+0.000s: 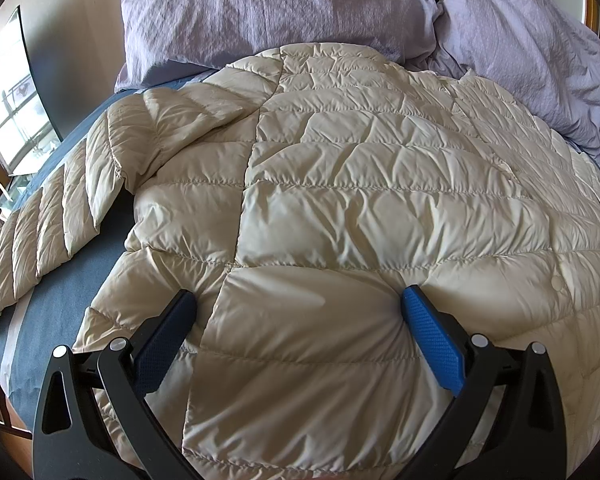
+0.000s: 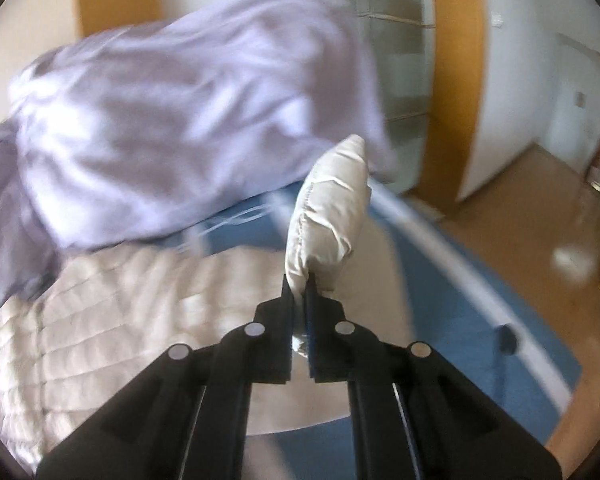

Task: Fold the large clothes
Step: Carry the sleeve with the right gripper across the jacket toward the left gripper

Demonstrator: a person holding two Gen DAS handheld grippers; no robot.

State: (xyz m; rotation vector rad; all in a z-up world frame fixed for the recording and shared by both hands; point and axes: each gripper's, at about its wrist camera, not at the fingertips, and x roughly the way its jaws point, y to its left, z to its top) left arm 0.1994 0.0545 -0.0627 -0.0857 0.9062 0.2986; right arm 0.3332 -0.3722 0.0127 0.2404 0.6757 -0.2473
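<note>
Fingers (image 1: 432, 344) of the left gripper (image 1: 300, 304) are standing wide open, tips pressing down into the cream quilted jacket (image 1: 340, 184), which is lying spread flat across the blue bed sheet (image 1: 56, 304) with one sleeve (image 1: 40, 224) stretching out to the left, near the lilac duvet (image 1: 284, 8). Right gripper (image 2: 300, 284) is pinching a puffy fold of jacket edge (image 2: 332, 208) tight between closed fingers, the fold sticking up past the tips above the bed. Left gripper is angling steeply down; right view is blurring, pointing less steeply.
</note>
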